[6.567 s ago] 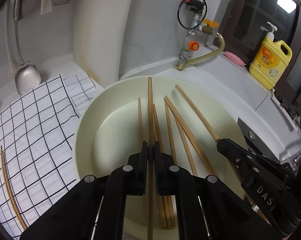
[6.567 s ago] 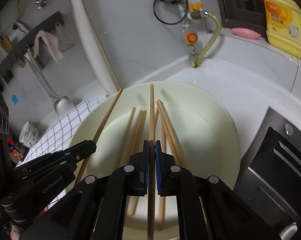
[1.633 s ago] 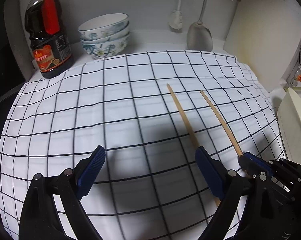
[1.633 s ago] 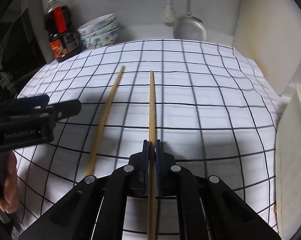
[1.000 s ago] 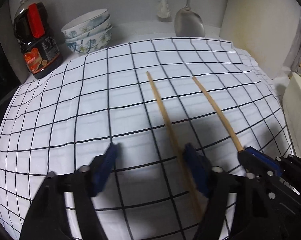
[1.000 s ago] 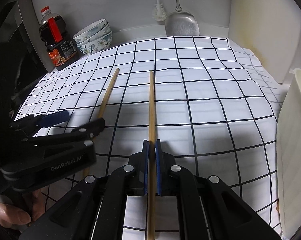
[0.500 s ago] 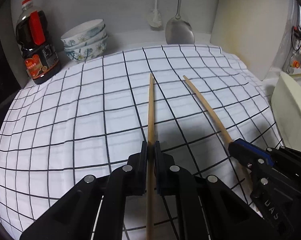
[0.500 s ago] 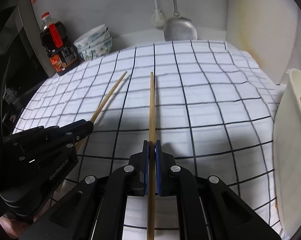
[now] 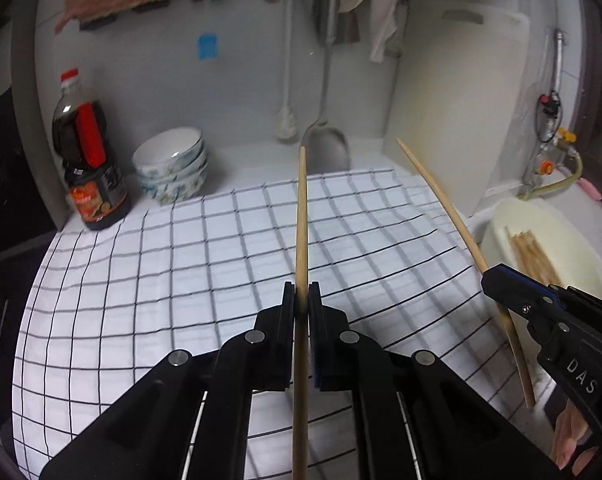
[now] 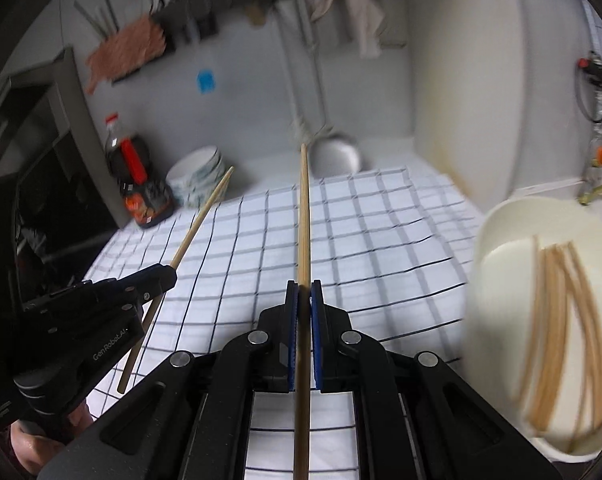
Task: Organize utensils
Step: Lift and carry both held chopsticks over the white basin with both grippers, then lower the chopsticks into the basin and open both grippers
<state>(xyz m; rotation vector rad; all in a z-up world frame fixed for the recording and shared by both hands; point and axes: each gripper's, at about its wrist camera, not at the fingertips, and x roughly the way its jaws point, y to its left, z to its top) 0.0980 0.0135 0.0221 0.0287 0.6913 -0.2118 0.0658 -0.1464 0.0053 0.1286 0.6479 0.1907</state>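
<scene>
My left gripper [image 9: 301,300] is shut on a wooden chopstick [image 9: 301,220] that points straight ahead, held up above the checked cloth [image 9: 181,280]. My right gripper [image 10: 304,300] is shut on a second chopstick [image 10: 304,220], also raised off the cloth. Each view shows the other gripper and its stick: the right gripper [image 9: 491,276] with its chopstick [image 9: 441,200] at the right edge, the left gripper [image 10: 169,276] with its chopstick [image 10: 199,220] at the left. A cream basin [image 10: 497,240] on the right holds several more chopsticks [image 10: 561,312].
A dark sauce bottle [image 9: 87,160] and stacked patterned bowls [image 9: 171,170] stand at the back left of the counter. A metal spatula [image 9: 327,140] and rags hang on the back wall. A white cutting board [image 9: 457,112] leans at the right; a tap and hose lie beyond it.
My left gripper has shut on the chopstick that lay on the cloth. Both grippers have since lifted their chopsticks off the cloth, and more of the back wall now shows.
</scene>
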